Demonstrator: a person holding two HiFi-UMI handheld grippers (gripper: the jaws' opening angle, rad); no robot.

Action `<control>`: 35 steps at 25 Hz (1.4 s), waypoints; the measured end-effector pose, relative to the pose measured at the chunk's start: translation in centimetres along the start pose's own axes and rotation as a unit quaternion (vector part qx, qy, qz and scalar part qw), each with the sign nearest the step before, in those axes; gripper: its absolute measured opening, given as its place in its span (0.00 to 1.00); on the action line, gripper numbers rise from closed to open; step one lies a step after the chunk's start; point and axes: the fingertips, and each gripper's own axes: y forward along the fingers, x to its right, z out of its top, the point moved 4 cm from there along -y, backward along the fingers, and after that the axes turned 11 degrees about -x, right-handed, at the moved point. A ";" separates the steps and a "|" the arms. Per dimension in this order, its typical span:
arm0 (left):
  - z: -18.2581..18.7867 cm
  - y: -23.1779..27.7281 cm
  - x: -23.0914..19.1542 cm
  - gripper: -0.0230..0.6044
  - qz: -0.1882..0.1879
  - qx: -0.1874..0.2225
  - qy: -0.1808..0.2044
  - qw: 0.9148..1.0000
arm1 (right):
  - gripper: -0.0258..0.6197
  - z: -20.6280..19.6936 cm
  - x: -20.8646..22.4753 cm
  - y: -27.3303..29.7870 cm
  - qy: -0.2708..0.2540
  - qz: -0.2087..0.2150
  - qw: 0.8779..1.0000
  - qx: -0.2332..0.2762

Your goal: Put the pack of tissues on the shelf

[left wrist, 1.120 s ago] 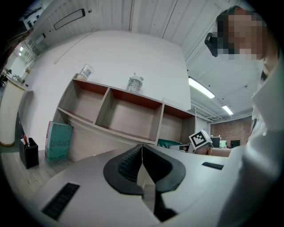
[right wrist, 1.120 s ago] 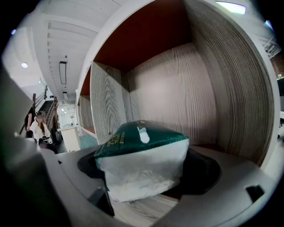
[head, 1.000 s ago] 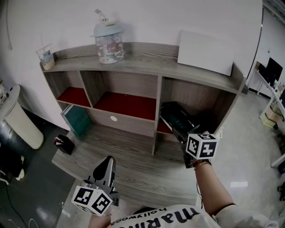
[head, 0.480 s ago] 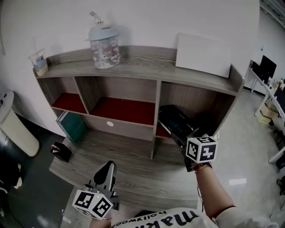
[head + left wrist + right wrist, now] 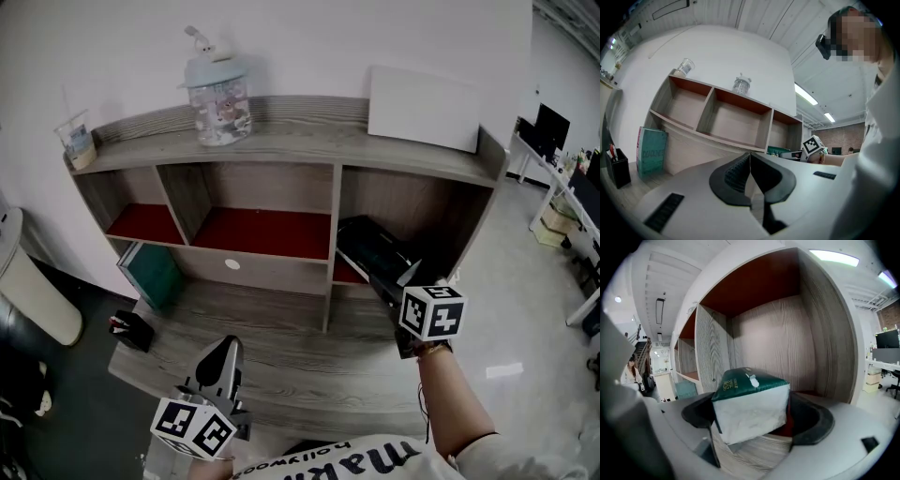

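The pack of tissues (image 5: 373, 255), dark green on top with a white side (image 5: 751, 409), is clamped between the jaws of my right gripper (image 5: 392, 284), which is shut on it. It hangs at the mouth of the shelf's right-hand lower compartment (image 5: 427, 220), tilted, just above the red floor and the wood ledge. In the right gripper view the compartment's back wall (image 5: 778, 348) stands close behind the pack. My left gripper (image 5: 224, 349) stays low at the front left, shut with nothing in it (image 5: 750, 158).
A jar with a rabbit lid (image 5: 217, 94), a white board (image 5: 422, 110) and a cup (image 5: 77, 142) stand on the shelf top (image 5: 309, 145). A teal book (image 5: 150, 274) and a black pen holder (image 5: 129, 330) are at the left. A white bin (image 5: 26, 281) stands beyond.
My right gripper with the pack has drifted slightly right at the compartment mouth. The left gripper has barely moved. The head view has shifted a little.
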 end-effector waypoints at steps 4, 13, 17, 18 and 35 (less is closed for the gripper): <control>-0.1 0.1 -0.1 0.07 -0.013 0.000 0.001 1.000 | 0.77 0.0 0.1 -1.0 0.006 -0.014 1.000 0.010; -1.1 1.1 1.4 0.07 -0.040 -0.006 0.005 0.999 | 0.74 -1.6 -0.7 -2.9 0.015 0.009 1.000 0.022; -1.4 1.5 2.7 0.07 -0.050 -0.012 0.010 0.999 | 0.62 -2.7 -0.7 -3.8 0.023 0.017 0.999 0.031; -1.4 1.5 3.0 0.07 -0.051 -0.012 0.011 0.999 | 0.59 -3.1 -0.7 -4.0 0.023 0.019 0.999 0.028; -4.7 1.5 13.7 0.07 -0.054 -0.030 -0.011 0.998 | 0.39 -8.2 0.3 -10.0 -0.001 0.100 0.995 -0.021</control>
